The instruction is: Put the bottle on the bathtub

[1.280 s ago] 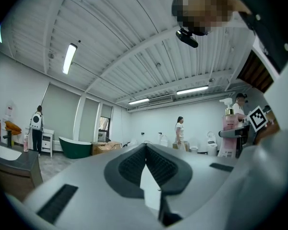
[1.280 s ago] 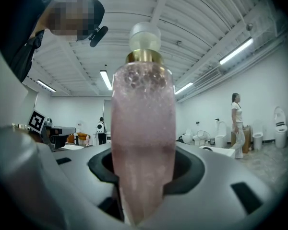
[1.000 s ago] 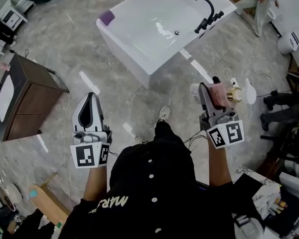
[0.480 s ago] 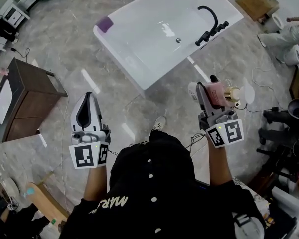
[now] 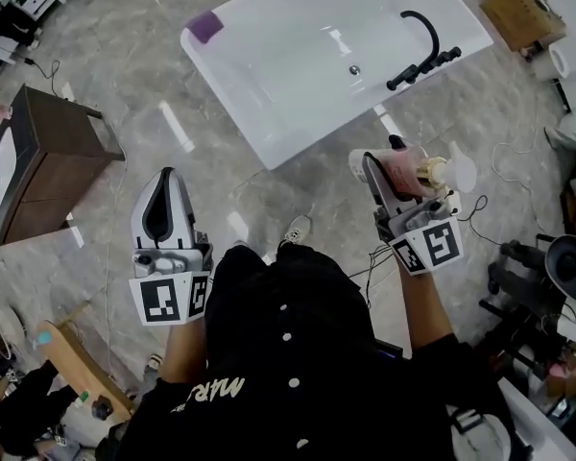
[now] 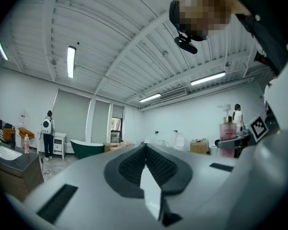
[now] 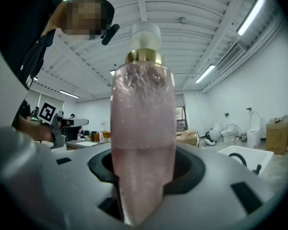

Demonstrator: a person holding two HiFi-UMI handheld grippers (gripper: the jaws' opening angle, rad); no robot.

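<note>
Pink plastic pump bottle point(image 7: 143, 128) is clamped in right gripper point(image 5: 392, 176) — apart from white rectangular bathtub point(image 5: 240, 113) | left gripper point(image 5: 165, 207) jaws are pressed together

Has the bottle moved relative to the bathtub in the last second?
Yes, the bottle has come a little nearer the bathtub, toward its faucet.

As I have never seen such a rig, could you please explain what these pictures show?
A person carries a hand-held gripper in each hand. The head view looks down from a camera on the person's head; each gripper view comes from a camera riding on that gripper, looking along its jaws. The right hand-held gripper is shut on a pink pump bottle. The left hand-held gripper is shut and empty. On the floor stands a white bathtub with a black faucet.
</note>
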